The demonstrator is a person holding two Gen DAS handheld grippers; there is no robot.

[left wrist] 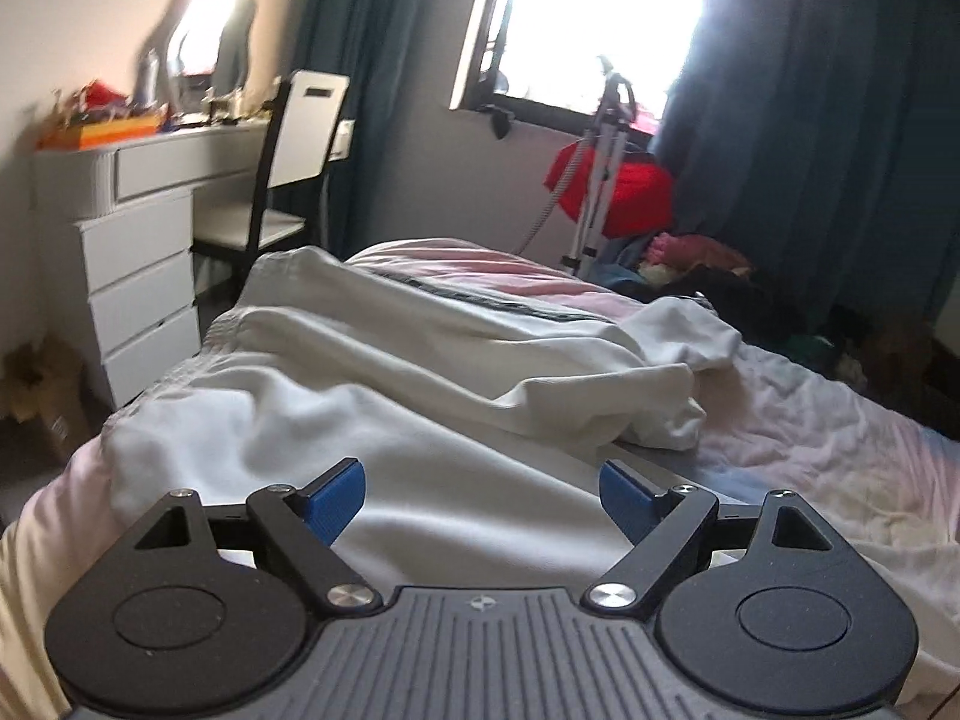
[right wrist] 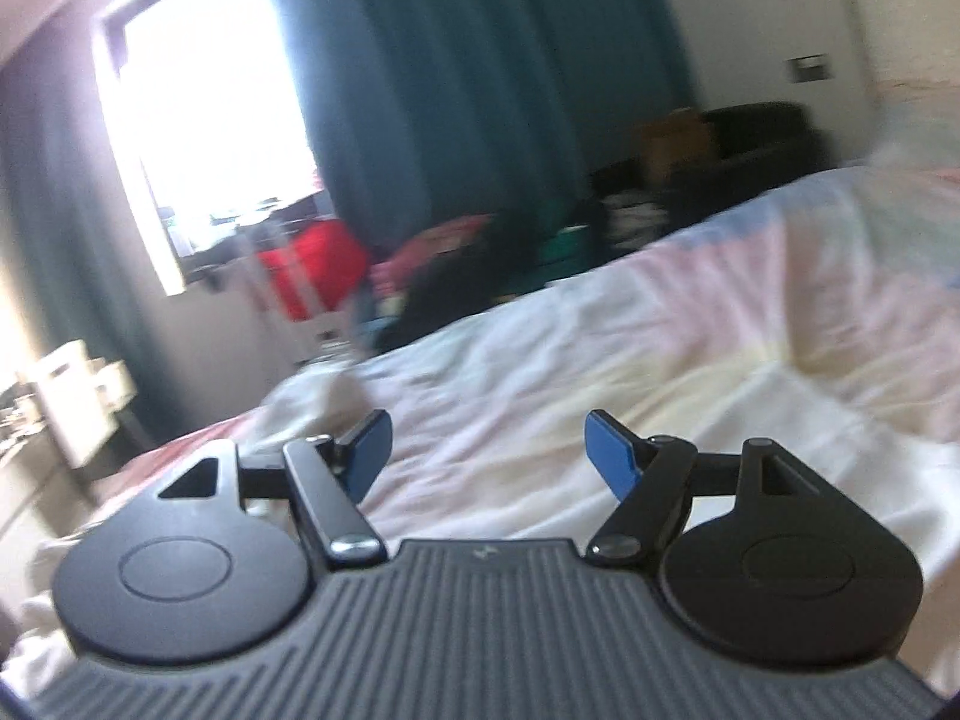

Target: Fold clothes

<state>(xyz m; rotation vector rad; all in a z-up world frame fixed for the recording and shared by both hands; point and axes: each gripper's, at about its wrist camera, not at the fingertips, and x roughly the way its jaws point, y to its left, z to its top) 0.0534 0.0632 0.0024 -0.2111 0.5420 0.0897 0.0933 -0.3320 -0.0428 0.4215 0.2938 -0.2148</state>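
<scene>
Right now your left gripper [left wrist: 483,495] hangs low over a soft white cloth garment [left wrist: 420,372] that lies rumpled on the bed with the pale pink and white sheet [left wrist: 840,450]. Its blue ribbed fingers [left wrist: 336,501] are spread wide apart and hold nothing. The cloth looks thick and puffy, with big round folds and a dark stripe along one edge. Its long side runs from near your gripper away toward the bright window [left wrist: 594,18], leaning a bit to the left. One loose end flops to the right.

Your right gripper [right wrist: 487,459] is tilted and points across the bare wrinkled sheet toward the dark teal curtains [right wrist: 468,72]. Its fingers are also wide apart and empty. That view is blurry. A white desk with drawers [left wrist: 144,240] stands left of the bed.
</scene>
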